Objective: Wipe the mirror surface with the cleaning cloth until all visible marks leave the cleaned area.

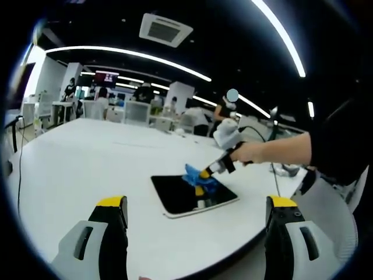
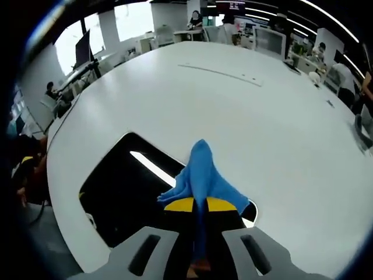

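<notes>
**Cloth clamped and pressed to the mirror**

The dark rectangular white-rimmed mirror [image 1: 192,195] lies flat on the broad white round surface [image 1: 87,169], near its edge. I have the crumpled blue cleaning cloth [image 2: 201,178] pinched in my right hand-held gripper [image 2: 198,205], resting on the glass so it can rub marks away. My left hand-held gripper [image 1: 197,219] hangs back, spread wide and empty. I see no containers.

The left gripper [image 1: 197,217] at the bottom of its view has two fat grey jaws with yellow tips and dark slots, the right gripper [image 2: 196,205] looks the same, and the person's sleeve [image 1: 341,143] at the right edge is black.
</notes>
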A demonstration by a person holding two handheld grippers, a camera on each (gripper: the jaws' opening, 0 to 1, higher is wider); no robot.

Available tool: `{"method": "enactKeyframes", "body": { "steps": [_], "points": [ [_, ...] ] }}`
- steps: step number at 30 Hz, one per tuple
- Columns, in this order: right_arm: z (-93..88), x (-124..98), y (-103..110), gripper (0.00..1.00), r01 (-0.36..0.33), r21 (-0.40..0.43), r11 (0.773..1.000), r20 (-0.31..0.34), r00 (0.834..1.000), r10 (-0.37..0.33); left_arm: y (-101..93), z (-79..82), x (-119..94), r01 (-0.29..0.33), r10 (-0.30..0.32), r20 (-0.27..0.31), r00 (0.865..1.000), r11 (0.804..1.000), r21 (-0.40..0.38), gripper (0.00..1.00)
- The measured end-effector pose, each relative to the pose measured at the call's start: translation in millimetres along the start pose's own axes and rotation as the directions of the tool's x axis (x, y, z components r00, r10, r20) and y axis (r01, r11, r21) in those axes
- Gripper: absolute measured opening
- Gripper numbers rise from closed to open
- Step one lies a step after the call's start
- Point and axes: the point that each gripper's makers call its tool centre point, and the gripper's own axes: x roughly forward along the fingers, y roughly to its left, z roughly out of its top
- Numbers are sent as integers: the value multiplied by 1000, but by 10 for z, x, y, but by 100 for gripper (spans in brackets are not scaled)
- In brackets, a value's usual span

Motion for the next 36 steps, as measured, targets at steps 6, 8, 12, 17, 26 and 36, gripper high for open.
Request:
{"method": "enactKeyframes", "body": {
  "steps": [6,8,12,17,26,36],
  "points": [
    [71,57,216,0,-27,-10,1000,13,1000,27,5,8,-6,-3,3,7,1000,1000,-3,99],
    [99,79,281,0,-39,-13,999,16,999,39,3,5,-4,-1,1,3,1000,1000,-1,99],
    [148,122,368,0,-58,-7,998,23,998,58,-1,10,-3,1,-1,7,1000,1000,-2,99],
    [201,166,469,0,-69,-17,998,20,997,69,-4,12,-7,2,-2,9,1000,1000,-3,99],
    [220,174,550,0,-63,-30,998,14,998,64,-9,19,-6,3,-3,15,1000,1000,-4,99],
    [344,278,796,0,-115,-18,993,34,993,115,-5,15,-9,2,-2,13,1000,1000,-8,99]
  ]
}}
